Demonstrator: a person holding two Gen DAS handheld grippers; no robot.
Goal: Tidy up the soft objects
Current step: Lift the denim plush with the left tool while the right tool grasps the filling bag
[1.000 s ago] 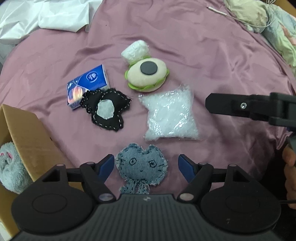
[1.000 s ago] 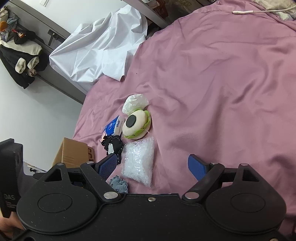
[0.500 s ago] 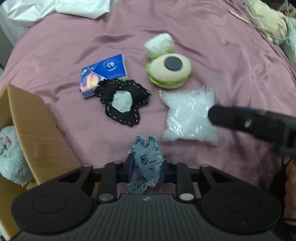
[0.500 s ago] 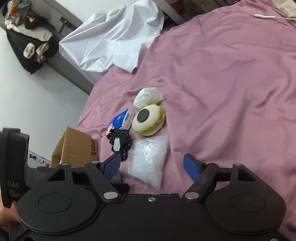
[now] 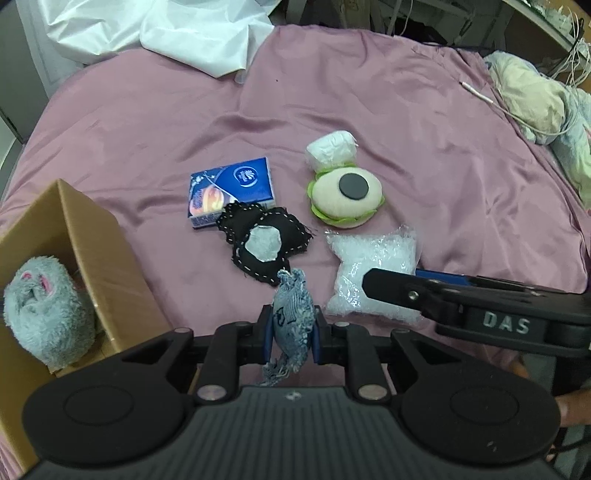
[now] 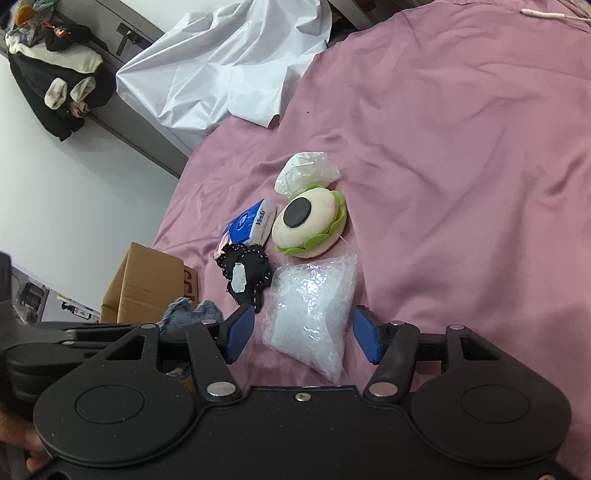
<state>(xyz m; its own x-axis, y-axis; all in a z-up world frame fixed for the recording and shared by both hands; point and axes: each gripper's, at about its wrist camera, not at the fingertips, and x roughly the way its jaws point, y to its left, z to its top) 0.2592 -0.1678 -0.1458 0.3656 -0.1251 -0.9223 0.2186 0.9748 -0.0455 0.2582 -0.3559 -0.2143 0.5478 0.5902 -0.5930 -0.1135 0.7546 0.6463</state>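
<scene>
My left gripper [image 5: 291, 334] is shut on a small blue denim plush [image 5: 291, 306] and holds it above the pink bedspread [image 5: 424, 129]; the plush also shows in the right wrist view [image 6: 192, 314]. My right gripper [image 6: 303, 332] is open, its fingers either side of a clear bag of white filling [image 6: 314, 302], also seen in the left wrist view [image 5: 373, 266]. Beyond lie a black stitched plush [image 5: 262, 240], a burger-shaped plush [image 5: 347, 195], a white wrapped bundle [image 5: 330, 147] and a blue tissue pack [image 5: 231, 188].
An open cardboard box [image 5: 88, 236] stands at the left with a grey fluffy plush [image 5: 44, 310] inside. A white sheet [image 5: 166, 33] lies at the back. A heap of pale cloth [image 5: 535, 99] lies at the far right.
My left gripper has shut on the denim plush and lifted it off the bedspread. My right gripper has come down around the clear bag, still open.
</scene>
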